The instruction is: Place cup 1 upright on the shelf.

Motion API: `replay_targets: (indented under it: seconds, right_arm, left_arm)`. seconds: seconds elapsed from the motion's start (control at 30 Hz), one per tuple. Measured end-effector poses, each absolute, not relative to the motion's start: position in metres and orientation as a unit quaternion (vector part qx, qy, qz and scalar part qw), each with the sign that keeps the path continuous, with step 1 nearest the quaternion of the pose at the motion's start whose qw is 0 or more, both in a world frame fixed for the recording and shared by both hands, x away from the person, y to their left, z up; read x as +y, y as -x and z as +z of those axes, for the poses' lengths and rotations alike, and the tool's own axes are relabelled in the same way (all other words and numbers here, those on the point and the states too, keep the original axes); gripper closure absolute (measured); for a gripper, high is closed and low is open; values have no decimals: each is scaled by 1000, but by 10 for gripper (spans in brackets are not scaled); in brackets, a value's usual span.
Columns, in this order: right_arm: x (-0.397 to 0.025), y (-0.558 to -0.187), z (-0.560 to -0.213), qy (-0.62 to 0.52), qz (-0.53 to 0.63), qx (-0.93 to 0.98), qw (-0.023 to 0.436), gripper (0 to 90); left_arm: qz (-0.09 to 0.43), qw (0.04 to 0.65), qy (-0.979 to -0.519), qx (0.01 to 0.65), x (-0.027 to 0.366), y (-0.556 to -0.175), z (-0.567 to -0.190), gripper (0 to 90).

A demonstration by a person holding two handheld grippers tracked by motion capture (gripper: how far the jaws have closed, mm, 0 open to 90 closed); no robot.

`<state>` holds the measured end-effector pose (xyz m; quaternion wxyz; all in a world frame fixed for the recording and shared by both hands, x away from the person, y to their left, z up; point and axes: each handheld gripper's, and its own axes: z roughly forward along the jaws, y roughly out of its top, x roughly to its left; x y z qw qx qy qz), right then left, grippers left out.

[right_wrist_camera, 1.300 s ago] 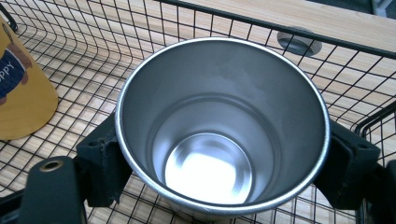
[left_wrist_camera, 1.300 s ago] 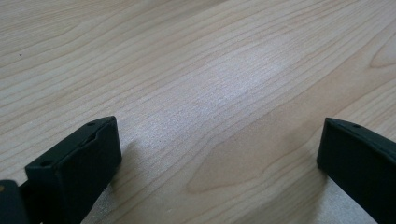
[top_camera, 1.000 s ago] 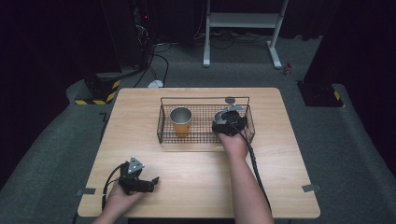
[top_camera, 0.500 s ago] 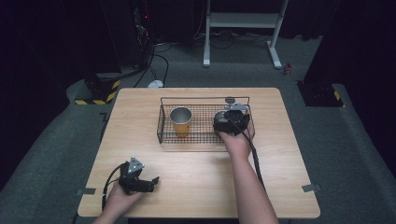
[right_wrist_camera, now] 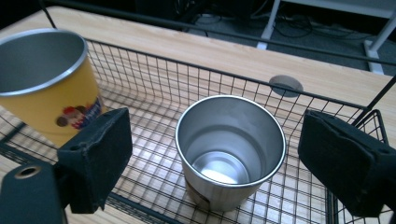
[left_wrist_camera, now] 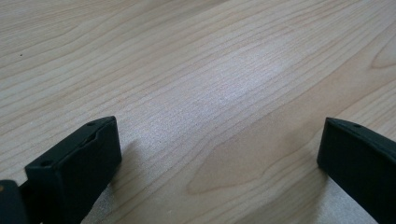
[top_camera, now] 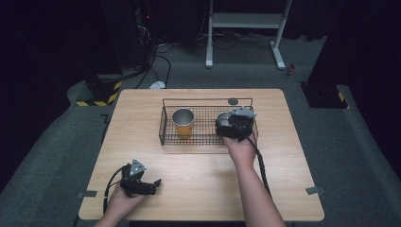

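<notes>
A plain steel cup (right_wrist_camera: 231, 149) is standing upright and empty on the mesh floor of a black wire basket (top_camera: 166, 124), in the centre of my right gripper view, while I am holding my right gripper (right_wrist_camera: 212, 163) over the basket's near edge. Its two black jaws are standing wide apart, one on each side of the cup and touching neither wall. At the upper left of that view, a yellow cup (right_wrist_camera: 49, 81) with a steel rim and a small printed picture is sitting in the same basket, well apart from the steel one. In the high view the steel cup (top_camera: 223, 119) is showing at the basket's right end, just beside my right gripper (top_camera: 232, 124), and the yellow cup (top_camera: 183, 123) left of centre. The basket is resting in the upper middle of the wooden table (top_camera: 198, 189). At the lower left of the high view I am resting my left gripper (top_camera: 153, 183) on the tabletop; in its own view the jaws of this left gripper (left_wrist_camera: 217, 154) are spread apart over bare wood (left_wrist_camera: 201, 79).
</notes>
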<state>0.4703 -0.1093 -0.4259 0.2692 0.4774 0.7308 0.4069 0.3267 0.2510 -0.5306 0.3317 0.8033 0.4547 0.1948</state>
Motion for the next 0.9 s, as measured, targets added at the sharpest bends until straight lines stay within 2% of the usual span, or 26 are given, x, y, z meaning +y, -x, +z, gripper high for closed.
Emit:
replay_targets:
  seconds: [0.33, 0.9]
  right_arm:
    - [-114, -452, -424, -470, 416, 731, 268, 119]
    - [-137, -416, -441, -466, 416, 733, 270, 137]
  left_arm:
    - [195, 332, -803, 455, 251, -326, -531, 2]
    - [193, 333, -802, 456, 250, -326, -531, 2]
